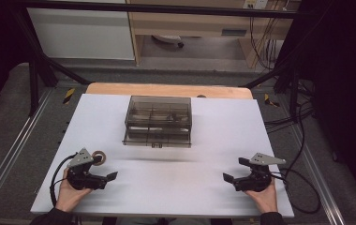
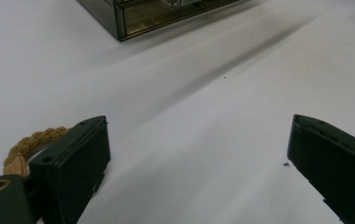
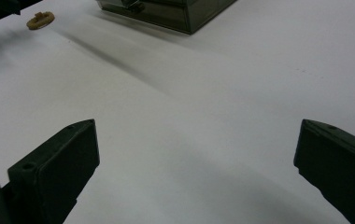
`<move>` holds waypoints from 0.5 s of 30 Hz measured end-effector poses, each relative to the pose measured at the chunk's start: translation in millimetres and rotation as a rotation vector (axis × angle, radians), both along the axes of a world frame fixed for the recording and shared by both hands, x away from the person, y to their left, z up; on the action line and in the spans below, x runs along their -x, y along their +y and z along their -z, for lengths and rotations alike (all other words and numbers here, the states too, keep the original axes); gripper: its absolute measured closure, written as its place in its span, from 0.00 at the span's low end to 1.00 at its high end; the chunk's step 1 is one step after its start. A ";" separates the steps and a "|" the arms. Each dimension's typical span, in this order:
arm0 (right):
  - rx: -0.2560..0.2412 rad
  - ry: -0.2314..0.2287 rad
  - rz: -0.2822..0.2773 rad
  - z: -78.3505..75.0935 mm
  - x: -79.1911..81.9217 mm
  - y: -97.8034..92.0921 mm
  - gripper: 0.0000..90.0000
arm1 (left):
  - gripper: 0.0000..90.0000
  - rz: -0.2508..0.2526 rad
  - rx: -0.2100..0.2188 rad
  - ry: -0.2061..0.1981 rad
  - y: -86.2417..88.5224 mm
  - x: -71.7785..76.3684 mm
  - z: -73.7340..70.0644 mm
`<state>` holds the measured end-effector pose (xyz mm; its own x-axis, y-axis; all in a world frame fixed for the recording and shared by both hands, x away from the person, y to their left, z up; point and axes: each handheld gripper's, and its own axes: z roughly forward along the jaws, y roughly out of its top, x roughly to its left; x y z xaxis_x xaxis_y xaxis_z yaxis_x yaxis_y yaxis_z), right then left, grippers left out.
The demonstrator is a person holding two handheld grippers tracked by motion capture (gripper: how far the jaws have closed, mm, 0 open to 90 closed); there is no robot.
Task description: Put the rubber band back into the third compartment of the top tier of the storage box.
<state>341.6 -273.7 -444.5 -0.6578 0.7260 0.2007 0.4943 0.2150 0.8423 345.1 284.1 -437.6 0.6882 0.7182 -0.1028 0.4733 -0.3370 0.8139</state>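
Braided ring [image 1: 99,157] at eight o'clock on bench [image 1: 166,187], beside left gripper [image 1: 112,176]. Both grippers' fingers spread wide, empty; right gripper [image 1: 228,178] at four o'clock. Could skid sideways if nudged.

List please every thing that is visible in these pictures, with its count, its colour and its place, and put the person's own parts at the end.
Storage box: one, smoky transparent, compartmented, far centre of the table.
Braided ring: one, tan, near left, beside the left gripper.
Table: one, white top, wooden edge at the far side.
Left gripper: one, black with grey plate, near left, jaws apart.
Right gripper: one, black with grey plate, near right, jaws apart.
Hands: two, dark sleeves, at the bottom edge, each holding a gripper.
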 end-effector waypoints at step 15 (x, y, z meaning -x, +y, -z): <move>0.016 0.001 -0.004 0.7 -0.2 0.4 0.01 | 0.07 -0.004 -0.002 0.002 3.7 -1.0 -2.7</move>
